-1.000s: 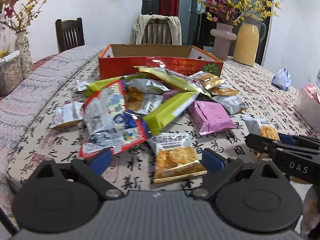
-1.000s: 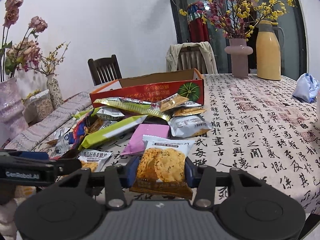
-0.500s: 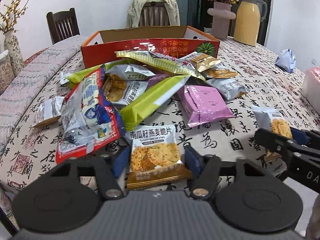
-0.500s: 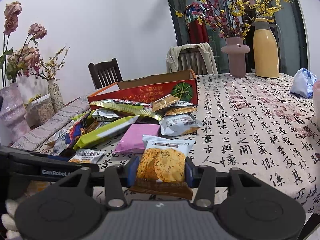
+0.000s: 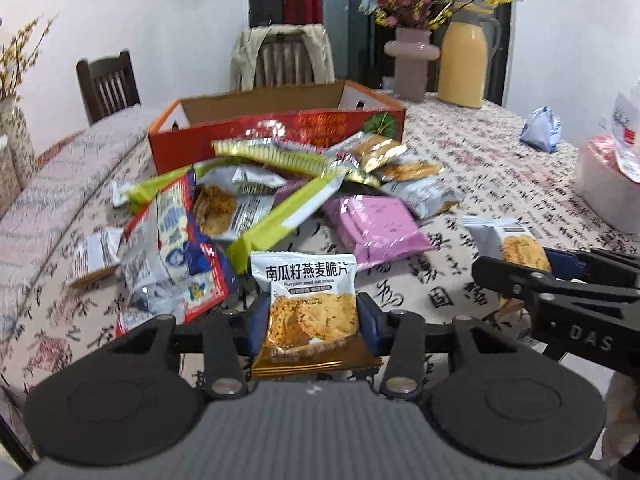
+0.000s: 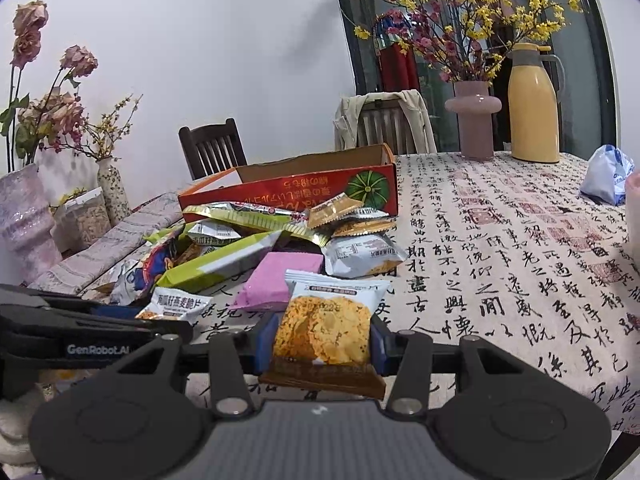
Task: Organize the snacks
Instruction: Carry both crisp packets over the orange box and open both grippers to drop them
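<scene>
My left gripper (image 5: 312,320) is shut on a pumpkin seed oat crisps packet (image 5: 308,304) and holds it upright above the table. My right gripper (image 6: 322,338) is shut on a second oat crisps packet (image 6: 326,328); it also shows in the left wrist view (image 5: 516,246). A pile of snack packets (image 5: 280,200) lies in front of an open orange cardboard box (image 5: 276,128), also in the right wrist view (image 6: 296,188). A pink packet (image 5: 376,224) and a red-blue bag (image 5: 172,248) lie nearest.
The table has a calligraphy-print cloth (image 6: 500,264). A pink vase (image 6: 474,120), a yellow thermos (image 6: 534,104) and a blue-white bag (image 6: 608,180) stand at the back right. Vases (image 6: 24,220) and chairs (image 6: 212,148) stand on the left. A pink-white container (image 5: 608,184) sits far right.
My left gripper closed on the oat crisps packet and lifted it off the table. My right gripper kept its packet and stayed nearly in place.
</scene>
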Action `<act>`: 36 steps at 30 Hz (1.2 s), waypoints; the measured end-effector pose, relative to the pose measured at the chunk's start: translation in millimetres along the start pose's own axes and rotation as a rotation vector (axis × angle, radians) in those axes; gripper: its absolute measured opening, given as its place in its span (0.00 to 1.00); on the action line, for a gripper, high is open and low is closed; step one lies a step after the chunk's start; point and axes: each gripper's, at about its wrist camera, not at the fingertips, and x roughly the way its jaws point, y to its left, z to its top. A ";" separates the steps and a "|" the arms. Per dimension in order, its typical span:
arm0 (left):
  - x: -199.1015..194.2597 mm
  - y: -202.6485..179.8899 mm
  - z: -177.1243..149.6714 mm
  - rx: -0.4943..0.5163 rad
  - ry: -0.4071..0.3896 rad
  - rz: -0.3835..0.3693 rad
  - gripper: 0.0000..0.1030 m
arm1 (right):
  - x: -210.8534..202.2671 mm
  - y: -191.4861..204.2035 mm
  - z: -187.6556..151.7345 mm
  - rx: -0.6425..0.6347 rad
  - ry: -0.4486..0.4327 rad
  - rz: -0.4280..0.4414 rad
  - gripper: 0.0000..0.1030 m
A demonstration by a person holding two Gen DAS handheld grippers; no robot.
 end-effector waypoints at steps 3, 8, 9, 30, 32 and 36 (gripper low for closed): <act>-6.6 -0.8 4.4 0.007 -0.033 -0.008 0.45 | -1.4 1.5 3.5 -0.012 -0.011 -0.005 0.45; -9.7 3.0 19.8 0.003 -0.082 0.002 0.45 | 2.7 1.3 12.3 -0.022 -0.022 -0.014 0.45; -9.3 4.8 23.8 0.000 -0.092 0.007 0.45 | 4.5 1.3 15.2 -0.024 -0.026 -0.016 0.45; 48.1 66.9 148.9 -0.075 -0.223 0.114 0.45 | 100.3 9.5 135.0 -0.099 -0.150 -0.064 0.45; 57.7 73.9 162.1 -0.084 -0.233 0.136 0.45 | 116.5 9.4 149.0 -0.097 -0.151 -0.071 0.45; 81.6 88.2 184.7 -0.111 -0.240 0.182 0.45 | 149.5 10.1 173.6 -0.090 -0.144 -0.078 0.45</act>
